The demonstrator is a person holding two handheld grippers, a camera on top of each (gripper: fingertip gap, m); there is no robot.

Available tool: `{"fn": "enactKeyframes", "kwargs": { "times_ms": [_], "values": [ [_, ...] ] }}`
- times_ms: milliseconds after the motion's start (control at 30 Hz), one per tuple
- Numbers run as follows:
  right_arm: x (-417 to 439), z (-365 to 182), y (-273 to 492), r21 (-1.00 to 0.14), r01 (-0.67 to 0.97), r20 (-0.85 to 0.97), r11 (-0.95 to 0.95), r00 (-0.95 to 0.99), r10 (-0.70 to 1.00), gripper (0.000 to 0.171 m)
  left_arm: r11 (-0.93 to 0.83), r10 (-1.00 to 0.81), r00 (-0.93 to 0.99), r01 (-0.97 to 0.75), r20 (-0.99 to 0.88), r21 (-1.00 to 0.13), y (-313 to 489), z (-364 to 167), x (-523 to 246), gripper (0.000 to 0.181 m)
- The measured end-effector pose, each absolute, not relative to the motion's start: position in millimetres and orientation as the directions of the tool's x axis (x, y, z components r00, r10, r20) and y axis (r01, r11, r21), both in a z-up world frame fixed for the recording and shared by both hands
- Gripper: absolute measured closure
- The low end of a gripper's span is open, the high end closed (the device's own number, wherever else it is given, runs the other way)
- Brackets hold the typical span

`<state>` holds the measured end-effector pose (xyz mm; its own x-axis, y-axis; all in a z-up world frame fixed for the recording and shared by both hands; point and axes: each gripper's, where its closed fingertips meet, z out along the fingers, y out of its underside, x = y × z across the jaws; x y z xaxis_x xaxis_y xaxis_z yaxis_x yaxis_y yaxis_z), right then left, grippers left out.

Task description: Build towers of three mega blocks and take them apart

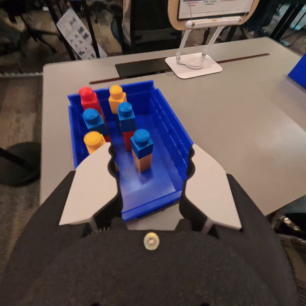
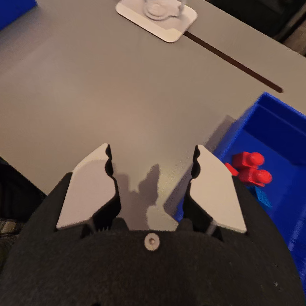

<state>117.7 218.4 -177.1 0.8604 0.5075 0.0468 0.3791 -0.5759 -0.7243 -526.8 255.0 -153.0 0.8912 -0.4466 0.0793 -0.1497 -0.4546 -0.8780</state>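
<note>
A grey table is carrying a blue bin at left, holding upright block towers in red, orange and blue. The left gripper is hovering released above it. The right gripper, likewise released, is hanging over bare table beside a second bin containing loose red blocks.

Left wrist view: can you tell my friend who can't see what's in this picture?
An open gripper hovers over a blue bin holding six upright block towers, topped blue, yellow or red. The bin sits on a grey table with a white stand behind.
</note>
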Motion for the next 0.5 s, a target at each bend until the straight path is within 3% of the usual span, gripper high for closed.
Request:
{"fn": "enactKeyframes", "kwargs": {
  "times_ms": [200,500],
  "values": [
    [50.5,-207.9,206.1,-0.766,0.355,-0.031,-0.536,0.813,0.582,0.081,-0.587,-0.335,0.908,0.009,0.253,-0.809,269.9,-217.5,-512.9,0.094],
    [-2.6,-224.8,196.0,-0.807,0.323,-0.085,-0.494,0.765,0.638,0.087,-0.608,-0.211,0.962,0.011,0.175,-0.794,304.2,-252.7,-508.8,0.093]
  ]
}}
